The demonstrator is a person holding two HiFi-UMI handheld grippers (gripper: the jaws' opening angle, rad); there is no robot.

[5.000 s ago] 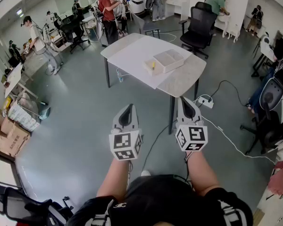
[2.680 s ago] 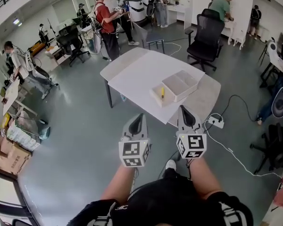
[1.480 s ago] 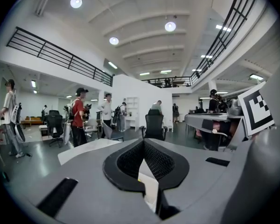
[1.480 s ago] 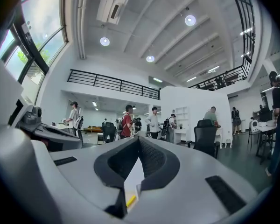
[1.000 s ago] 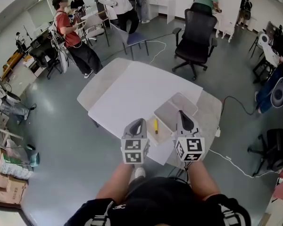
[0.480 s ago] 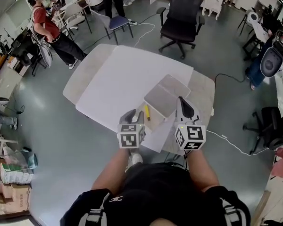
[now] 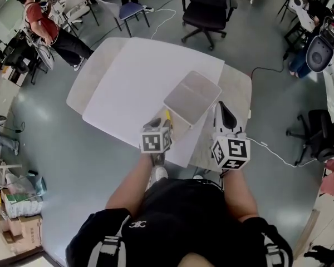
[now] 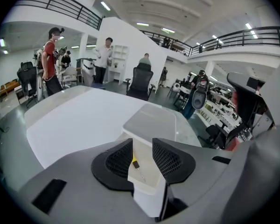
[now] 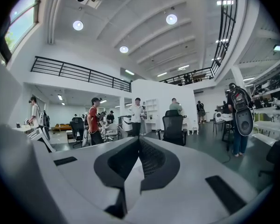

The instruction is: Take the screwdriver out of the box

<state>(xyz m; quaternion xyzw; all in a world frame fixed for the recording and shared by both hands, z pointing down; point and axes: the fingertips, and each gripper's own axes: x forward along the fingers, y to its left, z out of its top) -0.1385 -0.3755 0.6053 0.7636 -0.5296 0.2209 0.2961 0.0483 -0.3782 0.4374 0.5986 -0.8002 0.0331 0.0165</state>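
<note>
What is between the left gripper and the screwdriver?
Nothing. In the left gripper view the left gripper, jaws opening, hangs over the open box, and the screwdriver shows bare through the gap.

Grey, perhaps concrete floor (image 7: pixel 55 149); black chair (image 7: pixel 209 4)

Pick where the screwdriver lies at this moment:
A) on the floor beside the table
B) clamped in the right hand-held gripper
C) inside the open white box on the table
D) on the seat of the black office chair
C: the left gripper view shows the screwdriver lying on the bottom of the box, seen through the gap of the left hand-held gripper, whose jaws are opening and do not touch it.
</note>
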